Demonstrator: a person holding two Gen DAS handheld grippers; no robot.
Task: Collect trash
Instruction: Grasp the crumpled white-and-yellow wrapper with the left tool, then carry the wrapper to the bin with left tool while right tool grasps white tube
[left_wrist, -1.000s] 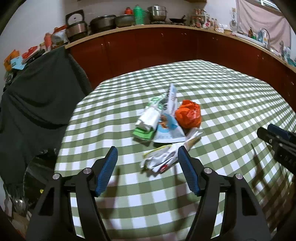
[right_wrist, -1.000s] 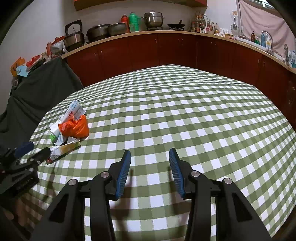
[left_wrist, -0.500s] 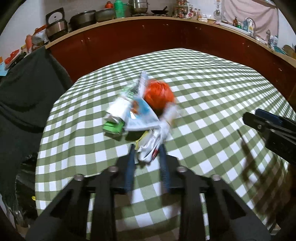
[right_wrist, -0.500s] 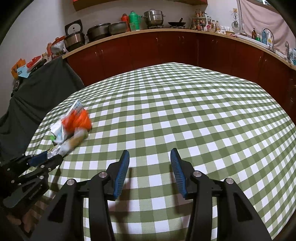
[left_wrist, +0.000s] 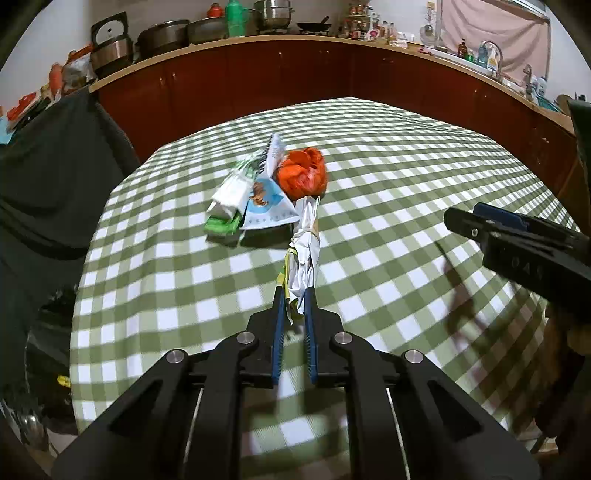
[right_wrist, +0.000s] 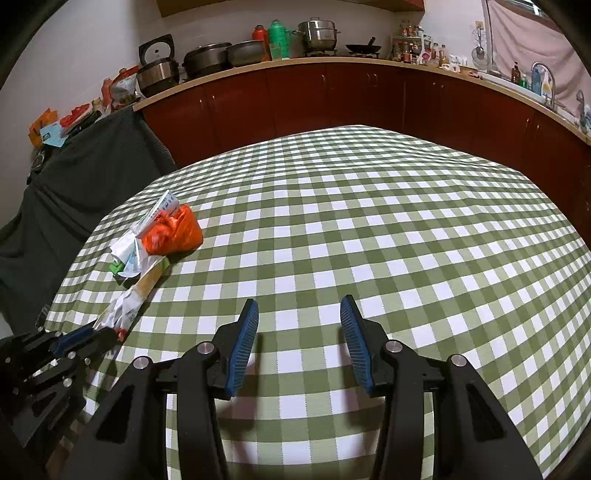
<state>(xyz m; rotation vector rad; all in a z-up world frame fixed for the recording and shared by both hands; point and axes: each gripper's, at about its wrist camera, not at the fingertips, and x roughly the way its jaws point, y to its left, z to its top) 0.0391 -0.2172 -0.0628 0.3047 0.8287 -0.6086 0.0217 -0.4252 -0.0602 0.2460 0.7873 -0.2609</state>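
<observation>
The left gripper is clamped on the near end of a crumpled white wrapper, its blue pads pressed against the paper on both sides. The wrapper stretches away from the jaws over the green-and-white checked tablecloth toward the rest of the trash. That pile lies at the left part of the table: an orange plastic bag, a pale blue printed packet touching its left side, and a green-and-white packet further left. The right gripper hovers over bare cloth near the table's near edge, jaws apart with nothing between them, well apart from the pile. A dark cloth is draped beyond the table's left edge.
</observation>
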